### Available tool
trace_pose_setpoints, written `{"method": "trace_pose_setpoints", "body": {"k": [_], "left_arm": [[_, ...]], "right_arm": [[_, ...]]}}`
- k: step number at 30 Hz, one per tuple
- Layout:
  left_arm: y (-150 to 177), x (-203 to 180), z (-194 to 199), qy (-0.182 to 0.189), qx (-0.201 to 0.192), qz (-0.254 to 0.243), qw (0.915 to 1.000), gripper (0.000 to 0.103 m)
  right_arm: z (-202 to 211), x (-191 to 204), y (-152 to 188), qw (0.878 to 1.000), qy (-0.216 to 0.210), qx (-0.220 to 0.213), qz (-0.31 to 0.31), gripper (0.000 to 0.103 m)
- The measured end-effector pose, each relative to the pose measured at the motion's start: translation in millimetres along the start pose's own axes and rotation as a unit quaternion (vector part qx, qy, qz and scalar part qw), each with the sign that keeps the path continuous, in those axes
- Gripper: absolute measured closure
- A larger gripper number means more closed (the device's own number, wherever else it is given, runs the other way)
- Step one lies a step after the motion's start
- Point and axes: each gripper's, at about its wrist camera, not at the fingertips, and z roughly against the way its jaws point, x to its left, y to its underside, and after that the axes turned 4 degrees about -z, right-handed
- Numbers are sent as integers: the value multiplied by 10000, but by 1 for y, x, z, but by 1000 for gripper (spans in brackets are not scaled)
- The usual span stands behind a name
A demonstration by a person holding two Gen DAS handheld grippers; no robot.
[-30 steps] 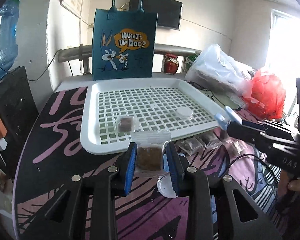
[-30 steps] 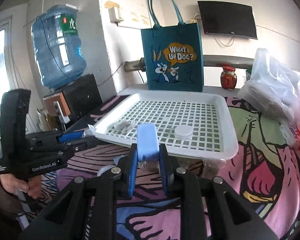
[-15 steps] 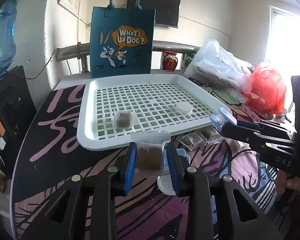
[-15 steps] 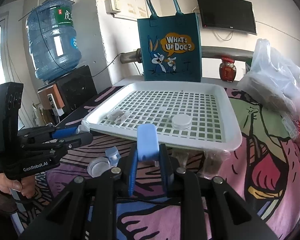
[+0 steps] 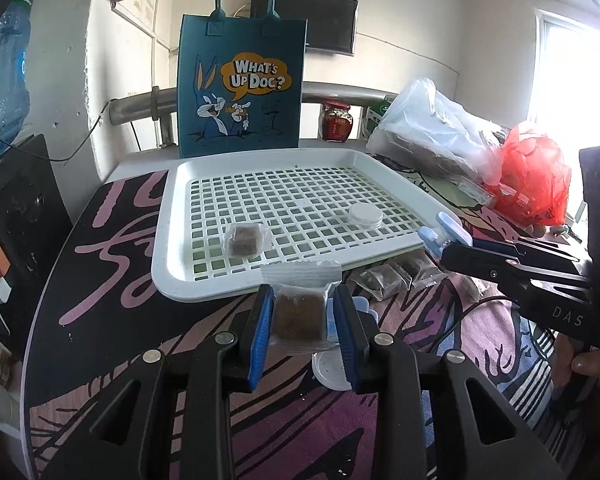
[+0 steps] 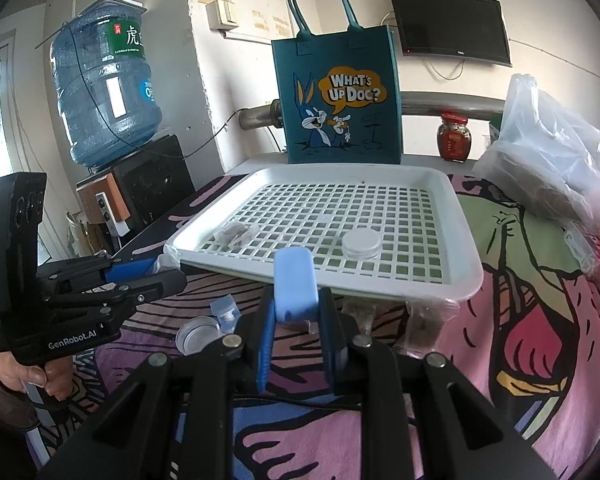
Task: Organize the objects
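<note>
My left gripper [image 5: 302, 316] is shut on a clear packet with a brown block [image 5: 299, 312], held just in front of the white grid tray [image 5: 204, 292]. In the tray lie another brown packet [image 5: 244, 239] and a white round lid [image 5: 365, 214]. My right gripper [image 6: 294, 320] is shut on a light blue rounded block [image 6: 294, 286], held before the tray's near edge [image 6: 440, 286]. It shows in the left wrist view [image 5: 440, 232] at the tray's right corner. The left gripper also shows in the right wrist view [image 6: 156, 272].
Several brown packets [image 5: 396, 276] lie under the tray's right front corner. A clear round lid [image 6: 198, 334] and a small clear cap [image 6: 225, 310] lie on the patterned tabletop. A teal tote bag [image 5: 242, 88], red jar [image 5: 336, 120] and plastic bags [image 5: 432, 132] stand behind.
Both grippers have risen and drawn back a little from the tray, each still holding its object. Nothing in the tray has moved.
</note>
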Motion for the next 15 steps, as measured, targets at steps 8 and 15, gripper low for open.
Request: {"method": "trace_pose_setpoints", "body": {"k": [8,15], "left_arm": [[1,-1,-1,14,17,12,10000,73],[1,0,-1,17,24,13,10000,73]], "right_arm": [[0,0,0,10000,-13,7,-18,83],[-1,-1,0,10000,-33,24,-46,83]]}}
